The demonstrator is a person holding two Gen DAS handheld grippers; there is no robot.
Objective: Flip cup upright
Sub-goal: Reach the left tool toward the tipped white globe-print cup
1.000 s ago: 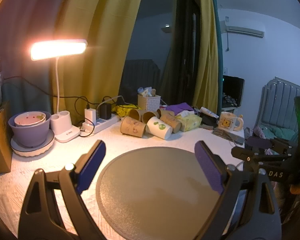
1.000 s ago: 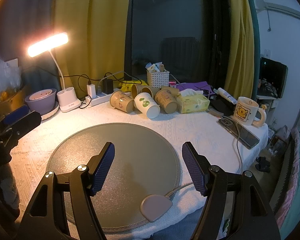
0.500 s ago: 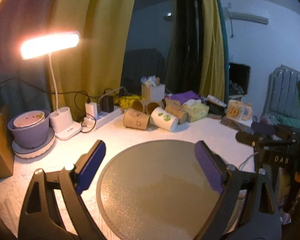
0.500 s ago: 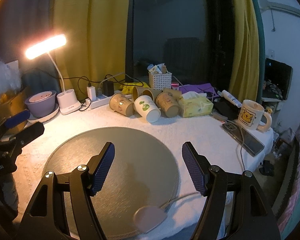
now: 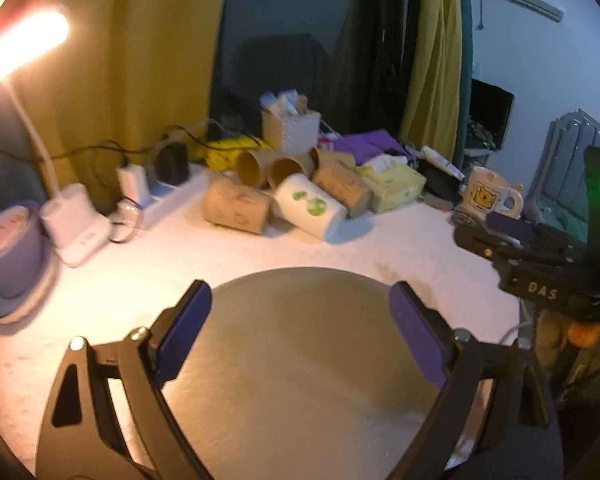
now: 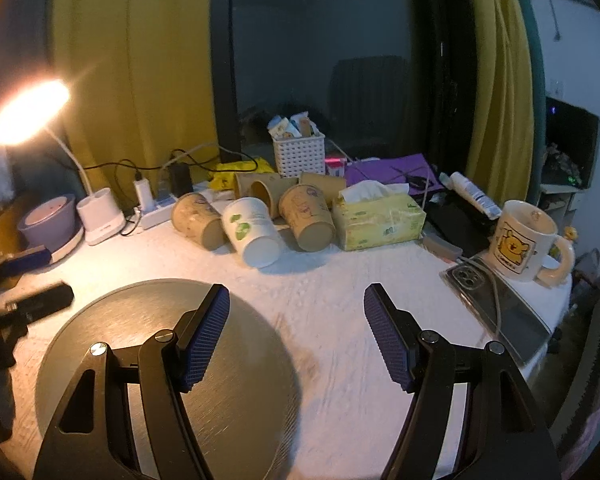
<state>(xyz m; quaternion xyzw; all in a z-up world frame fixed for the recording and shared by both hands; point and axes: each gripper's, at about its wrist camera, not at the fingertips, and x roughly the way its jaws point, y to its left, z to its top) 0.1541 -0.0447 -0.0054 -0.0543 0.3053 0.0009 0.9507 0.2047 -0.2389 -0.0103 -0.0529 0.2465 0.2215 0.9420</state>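
Several paper cups lie on their sides at the back of the white table. A white cup with green leaves point(image 6: 253, 232) point(image 5: 310, 210) lies in front, between brown cups point(image 6: 198, 220) point(image 6: 307, 216) point(image 5: 236, 210). My left gripper point(image 5: 300, 334) is open and empty over the round grey mat point(image 5: 300, 360). My right gripper point(image 6: 296, 336) is open and empty, over the mat's right edge point(image 6: 260, 380), well short of the cups. The right gripper shows at the right of the left wrist view point(image 5: 500, 236).
A lit desk lamp point(image 6: 30, 112), purple bowl point(image 6: 48, 220), power strip point(image 6: 156, 212), white basket point(image 6: 299, 154), yellow tissue box point(image 6: 380, 216), cartoon mug point(image 6: 524, 246) and phone point(image 6: 496, 300) ring the table. The table edge drops off at the right.
Both grippers have moved forward toward the cups, the right one also shifting right off the mat's centre. Both stay open.
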